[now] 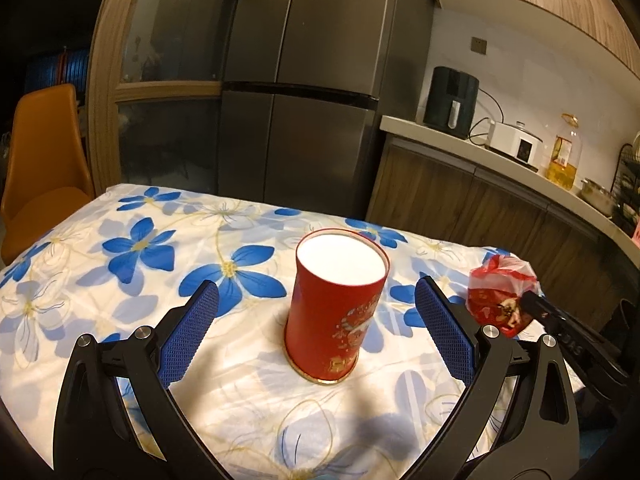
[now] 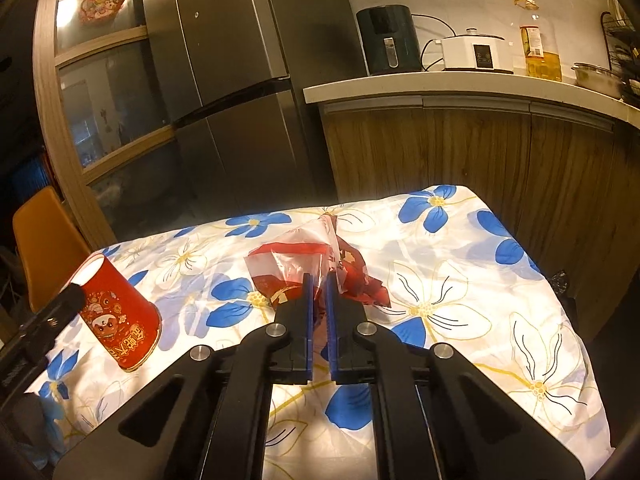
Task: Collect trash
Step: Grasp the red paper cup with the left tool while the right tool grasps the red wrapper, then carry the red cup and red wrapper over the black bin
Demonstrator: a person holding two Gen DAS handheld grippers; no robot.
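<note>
A red paper cup [image 1: 336,308] stands upside down on the flowered tablecloth [image 1: 120,248]. My left gripper [image 1: 318,304] is open, its blue pads on either side of the cup and apart from it. A crumpled red and clear plastic bag [image 2: 308,268] lies to the cup's right. My right gripper [image 2: 319,280] is shut on the near edge of the bag, which rests on the cloth. The cup also shows in the right wrist view [image 2: 116,316], and the bag in the left wrist view [image 1: 500,292].
An orange chair [image 1: 44,160] stands at the table's far left. A steel fridge [image 1: 304,80] and a wooden counter [image 2: 460,88] with an air fryer [image 2: 388,40], a cooker and an oil bottle [image 2: 540,44] lie beyond the table's far edge.
</note>
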